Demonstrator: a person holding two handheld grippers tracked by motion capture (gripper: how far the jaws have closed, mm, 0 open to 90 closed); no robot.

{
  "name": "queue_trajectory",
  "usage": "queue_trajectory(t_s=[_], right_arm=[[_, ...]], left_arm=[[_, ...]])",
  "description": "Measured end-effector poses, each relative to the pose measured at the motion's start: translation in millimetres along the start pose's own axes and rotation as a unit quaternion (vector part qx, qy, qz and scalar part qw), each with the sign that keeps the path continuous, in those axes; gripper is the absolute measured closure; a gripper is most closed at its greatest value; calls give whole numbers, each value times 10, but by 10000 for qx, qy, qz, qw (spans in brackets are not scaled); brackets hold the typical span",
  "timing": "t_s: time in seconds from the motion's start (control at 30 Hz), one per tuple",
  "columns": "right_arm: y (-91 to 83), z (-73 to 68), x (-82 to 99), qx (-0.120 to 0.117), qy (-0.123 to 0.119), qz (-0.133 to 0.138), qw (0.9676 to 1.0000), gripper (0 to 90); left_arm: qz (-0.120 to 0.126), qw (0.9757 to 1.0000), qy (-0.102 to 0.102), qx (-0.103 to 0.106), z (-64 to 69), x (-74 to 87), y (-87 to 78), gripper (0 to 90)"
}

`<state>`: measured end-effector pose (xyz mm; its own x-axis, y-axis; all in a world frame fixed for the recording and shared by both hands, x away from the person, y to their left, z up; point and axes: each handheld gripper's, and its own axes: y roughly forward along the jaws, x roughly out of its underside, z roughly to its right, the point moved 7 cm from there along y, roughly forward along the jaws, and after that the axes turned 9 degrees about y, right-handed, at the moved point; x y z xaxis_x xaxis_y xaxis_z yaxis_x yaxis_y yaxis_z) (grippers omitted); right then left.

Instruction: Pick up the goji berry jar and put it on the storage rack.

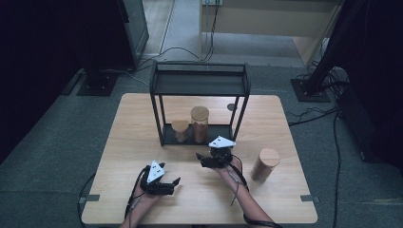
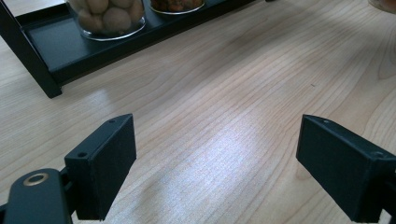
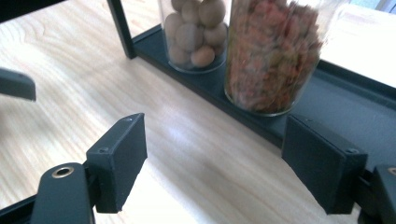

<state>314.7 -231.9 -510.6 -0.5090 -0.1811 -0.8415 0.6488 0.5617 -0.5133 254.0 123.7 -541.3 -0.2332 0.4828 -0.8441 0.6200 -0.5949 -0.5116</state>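
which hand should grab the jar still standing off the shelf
Right. The right gripper, jaws open, sits nearer the lone jar; the left gripper is farther across the table.

**Pale wood tabletop with a black rack and one jar standing apart**

The tabletop (image 1: 142, 142) is light, fine-grained wood with rounded corners, and it stands on grey carpet floor (image 1: 47, 142). Toward its far middle stands a black metal rack (image 1: 199, 80) with thin legs, a tray-like top shelf and a low bottom shelf (image 1: 216, 132) that rests on the wood. On that bottom shelf two clear jars stand side by side: a shorter one holding round brown balls (image 3: 194, 32) and a taller one packed with reddish flakes (image 3: 273, 51), both with wooden lids. A third wooden-lidded jar (image 1: 265, 164) stands directly on the tabletop, off to the right of the rack and well apart from it.
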Motion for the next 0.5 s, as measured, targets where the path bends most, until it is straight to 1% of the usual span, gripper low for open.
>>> queue_trajectory(t_s=[0.13, 0.33, 0.5], right_arm=[[-30, -1, 42, -49, -27, -22, 10000, 218], [-84, 27, 85, -107, 74, 48, 9999, 218], [-128, 42, 112, -152, 62, 60, 9998, 218]], left_arm=[[-3, 10000, -5, 4, -1, 0, 0, 119], [3, 10000, -12, 2, 1, 0, 1, 120], [-2, 10000, 3, 3, 1, 0, 0, 120]])
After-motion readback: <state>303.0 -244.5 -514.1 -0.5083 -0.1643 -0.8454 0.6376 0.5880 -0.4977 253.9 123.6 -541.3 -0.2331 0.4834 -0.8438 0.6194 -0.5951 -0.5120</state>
